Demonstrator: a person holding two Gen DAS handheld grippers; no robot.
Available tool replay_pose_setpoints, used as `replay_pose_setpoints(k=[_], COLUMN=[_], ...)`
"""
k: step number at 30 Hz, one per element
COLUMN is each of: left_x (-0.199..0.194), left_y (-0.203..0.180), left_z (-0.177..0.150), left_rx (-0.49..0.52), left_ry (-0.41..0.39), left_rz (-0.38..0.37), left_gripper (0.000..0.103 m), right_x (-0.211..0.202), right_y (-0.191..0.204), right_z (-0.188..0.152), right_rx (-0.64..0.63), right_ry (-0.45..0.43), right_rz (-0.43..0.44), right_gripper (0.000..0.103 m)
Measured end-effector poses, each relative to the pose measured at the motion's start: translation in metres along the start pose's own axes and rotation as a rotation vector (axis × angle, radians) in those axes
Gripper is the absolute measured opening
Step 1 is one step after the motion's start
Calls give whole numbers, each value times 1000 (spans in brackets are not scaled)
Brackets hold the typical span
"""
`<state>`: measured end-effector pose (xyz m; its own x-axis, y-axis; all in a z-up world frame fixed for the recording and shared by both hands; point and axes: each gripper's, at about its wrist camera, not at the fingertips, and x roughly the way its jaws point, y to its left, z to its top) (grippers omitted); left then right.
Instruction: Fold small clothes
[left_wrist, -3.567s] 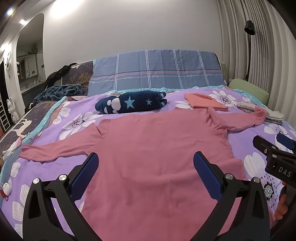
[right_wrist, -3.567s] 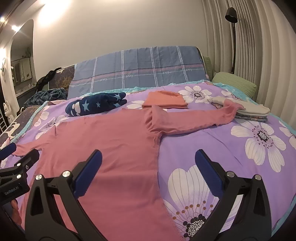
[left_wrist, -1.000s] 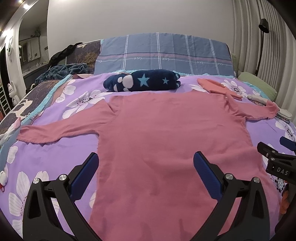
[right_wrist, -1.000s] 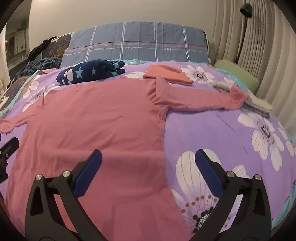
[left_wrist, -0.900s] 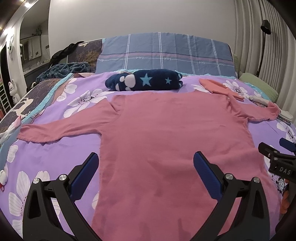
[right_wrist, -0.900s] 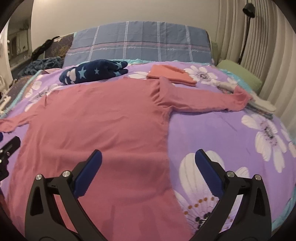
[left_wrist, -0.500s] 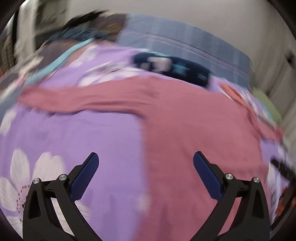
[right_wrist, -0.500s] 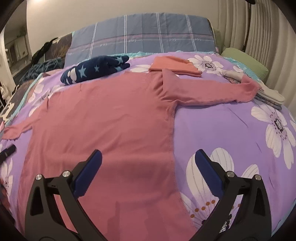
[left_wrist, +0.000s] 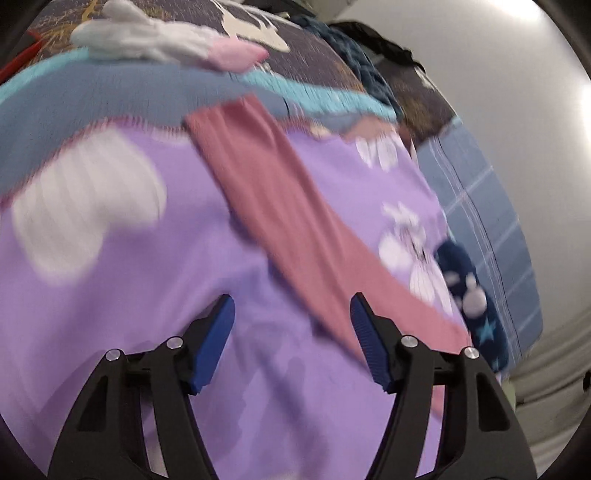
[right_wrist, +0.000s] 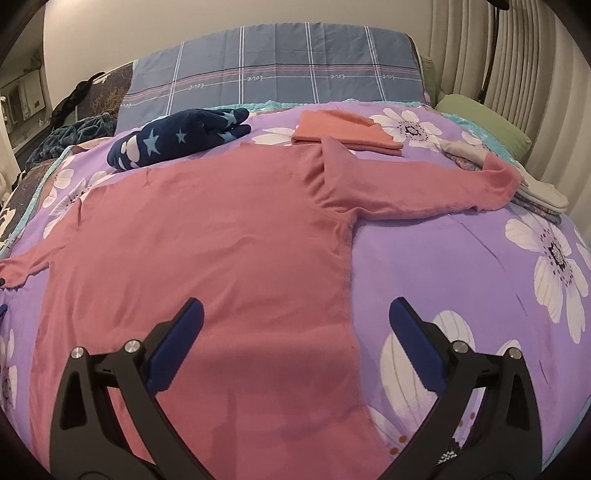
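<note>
A: Where does the pink long-sleeved top (right_wrist: 207, 236) lie?

B: Flat on the bed's purple flowered cover (right_wrist: 461, 258), spread across the middle, both sleeves stretched out toward the side edges. The collar end points to the head of the bed, by the navy star-print bundle (right_wrist: 177, 138) and a folded orange garment (right_wrist: 343, 129).

A: And the right gripper (right_wrist: 295, 325)?

B: Its jaws stand wide apart above the top's lower part, near the foot edge, with nothing between them.

A: The left gripper (left_wrist: 291, 325)?

B: Over the cover at the bed's left side. Its view is blurred and tilted. The jaws have just been closing but remain apart, gripping nothing. The top's left sleeve (left_wrist: 280, 206) runs diagonally beyond the fingertips; whether they touch it, I cannot tell.

A: Anything else?

B: A stack of folded pale clothes (right_wrist: 532, 188) lies at the right edge, under that sleeve's cuff.
</note>
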<state>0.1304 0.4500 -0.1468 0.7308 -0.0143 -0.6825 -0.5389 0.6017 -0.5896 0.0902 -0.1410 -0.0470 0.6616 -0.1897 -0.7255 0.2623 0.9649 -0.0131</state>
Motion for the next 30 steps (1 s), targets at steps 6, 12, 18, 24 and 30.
replay_pose_setpoints(k=[6,12,18,24,30], left_x=[17,2,-38,-45,-31], left_y=[-4,-46,-209,-326,-352], left_z=[38,40,-56,-216,-331], left_rx=[-38,109,566,963,1260], left_ry=[-103,-131,-72,66,116], left_rz=[82,-5,-259,-477,-464], left_gripper=[49,2,2,16,68], right_x=[3,7,9,2,2], right_y=[5,-6,-20,-33,-59], right_z=[4,3,1,-6,-15], right_rx=[2,24,85,81,111], right_ry=[-5,1,1,-14,5], right_rz=[9,2,15,12,-12], right_gripper=[101,101,101,101,101])
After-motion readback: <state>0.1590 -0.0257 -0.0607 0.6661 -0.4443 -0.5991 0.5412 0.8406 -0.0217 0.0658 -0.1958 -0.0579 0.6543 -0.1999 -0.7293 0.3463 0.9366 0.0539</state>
